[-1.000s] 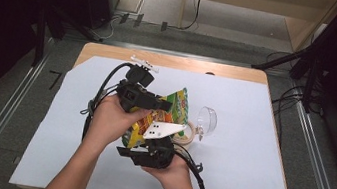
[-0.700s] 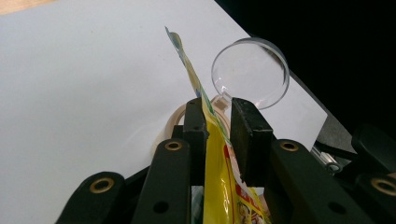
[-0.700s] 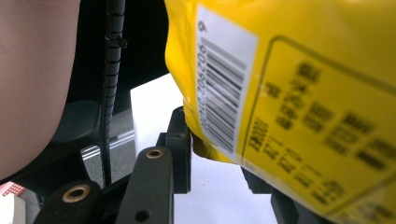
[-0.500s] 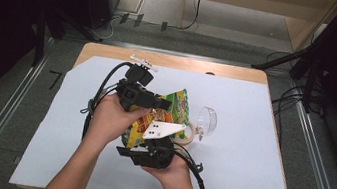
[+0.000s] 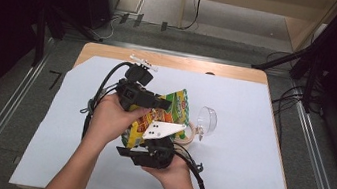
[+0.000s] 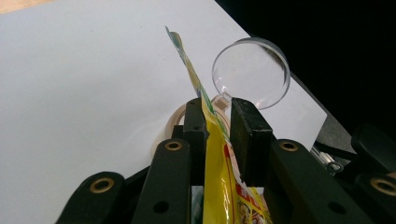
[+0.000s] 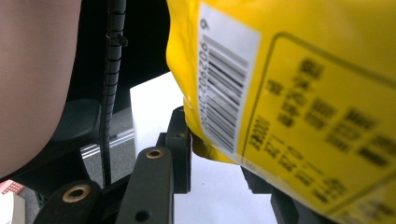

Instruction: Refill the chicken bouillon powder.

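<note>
While I hold a yellow snack bag (image 5: 163, 116) above the worktop (image 5: 249, 152) (white-covered), both hand-held grippers, left hand-held gripper (image 6: 215, 122) and right hand-held gripper (image 7: 215, 149), clamp its edges.

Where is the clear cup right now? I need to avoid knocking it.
In the high view the clear cup lies on its side on the white sheet, right of centre, just right of the yellow snack bag and beside the tape roll.

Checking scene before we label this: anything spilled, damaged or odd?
No spill or damage visible. The yellow snack bag is held up off the table by both grippers, sealed as far as shows. The clear plastic cup lies tipped on its side beside it.
</note>
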Demonstrator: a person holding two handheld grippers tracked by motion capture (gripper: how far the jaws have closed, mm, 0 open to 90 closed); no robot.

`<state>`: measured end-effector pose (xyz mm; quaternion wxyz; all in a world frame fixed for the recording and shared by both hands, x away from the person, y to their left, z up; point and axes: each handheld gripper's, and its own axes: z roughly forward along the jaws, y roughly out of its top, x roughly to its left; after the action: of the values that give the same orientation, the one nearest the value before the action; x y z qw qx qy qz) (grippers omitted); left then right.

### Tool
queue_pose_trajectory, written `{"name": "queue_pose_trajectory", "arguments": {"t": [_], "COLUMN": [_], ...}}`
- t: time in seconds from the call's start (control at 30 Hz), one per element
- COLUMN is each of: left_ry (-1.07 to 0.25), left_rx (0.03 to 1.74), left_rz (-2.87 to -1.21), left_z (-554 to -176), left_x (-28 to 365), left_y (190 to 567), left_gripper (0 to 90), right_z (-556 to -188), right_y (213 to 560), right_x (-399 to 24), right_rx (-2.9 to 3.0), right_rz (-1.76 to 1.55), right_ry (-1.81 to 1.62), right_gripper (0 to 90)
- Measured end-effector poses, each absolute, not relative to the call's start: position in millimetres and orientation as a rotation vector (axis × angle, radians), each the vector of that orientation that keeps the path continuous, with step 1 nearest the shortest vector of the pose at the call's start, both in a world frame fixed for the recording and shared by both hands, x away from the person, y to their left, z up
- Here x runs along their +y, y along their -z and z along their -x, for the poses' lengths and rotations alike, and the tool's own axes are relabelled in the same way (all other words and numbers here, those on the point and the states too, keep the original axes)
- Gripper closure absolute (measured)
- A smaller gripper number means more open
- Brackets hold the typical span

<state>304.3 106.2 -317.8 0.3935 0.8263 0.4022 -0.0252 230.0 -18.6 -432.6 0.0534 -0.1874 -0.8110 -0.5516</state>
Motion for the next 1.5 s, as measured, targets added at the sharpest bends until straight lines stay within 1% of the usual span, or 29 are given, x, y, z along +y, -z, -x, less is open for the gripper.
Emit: {"name": "queue_pose_trajectory", "arguments": {"t": [0.97,1.5], "left_ry": [0.061,0.066], "left_rx": [1.013,1.025], "left_rz": [-2.103,-2.097], "left_z": [-301.8,-304.8], "left_x": [103.8,106.3], "left_y": [316.8,318.6], "left_gripper": [76.6,76.6], "right_z": [-232.4,-230.0], "right_y": [436.2,432.8], "right_x": [-19.5,-19.0], "right_rx": [-2.472,-2.477], "right_rz": [0.583,0.568], "right_ry": [1.675,1.678], "right_gripper": [69.4,69.2]}}
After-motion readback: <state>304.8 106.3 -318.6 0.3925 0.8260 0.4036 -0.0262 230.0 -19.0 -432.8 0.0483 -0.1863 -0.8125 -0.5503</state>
